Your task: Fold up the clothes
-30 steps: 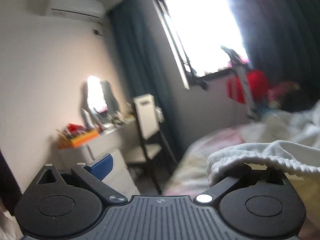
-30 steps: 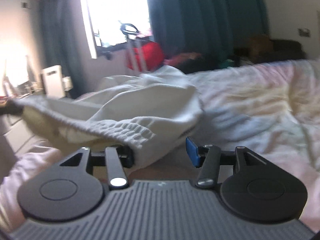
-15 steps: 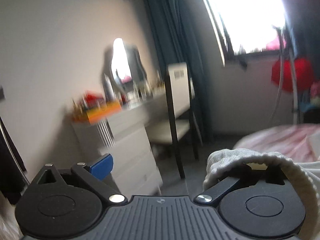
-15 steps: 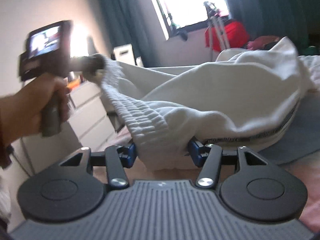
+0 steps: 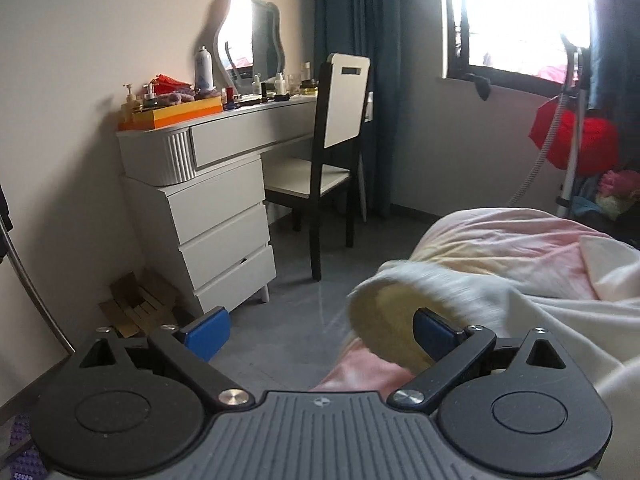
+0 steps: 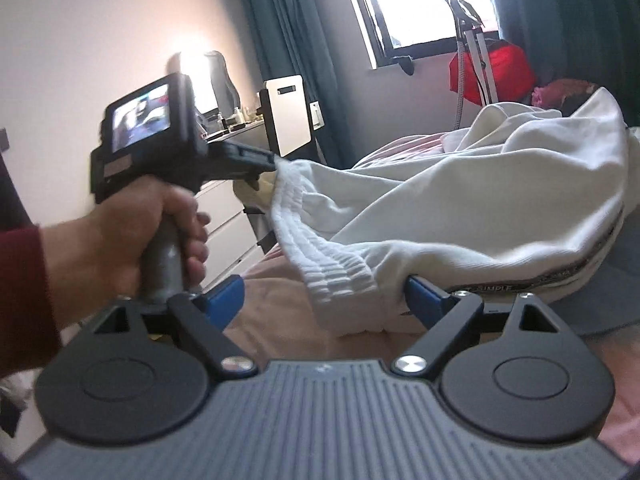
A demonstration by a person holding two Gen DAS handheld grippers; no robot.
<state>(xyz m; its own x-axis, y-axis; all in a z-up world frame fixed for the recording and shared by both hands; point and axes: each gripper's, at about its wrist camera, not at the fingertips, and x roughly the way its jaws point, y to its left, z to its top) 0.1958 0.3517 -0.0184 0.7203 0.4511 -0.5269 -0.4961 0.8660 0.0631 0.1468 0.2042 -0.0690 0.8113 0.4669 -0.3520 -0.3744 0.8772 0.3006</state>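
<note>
With both the left tongs (image 5: pixel 322 330) and right tongs (image 6: pixel 324 294) spread wide, the white sweatpants' waistband (image 6: pixel 320 256) merely drapes over one finger of each and may slip onto the bed (image 6: pixel 280 308).

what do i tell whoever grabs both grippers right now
Left gripper: jaws wide open; one end of the white ribbed-waistband garment appears draped over its right finger, not pinched.
Right gripper: jaws wide open; the waistband lies between the fingers, against the right one, unclamped.
The garment's waistband is stretched between the two grippers; the rest is bunched on the pink-sheeted bed.
Done: no fold visible.
Left: grip the waistband, spread the garment flat, fold it.
</note>
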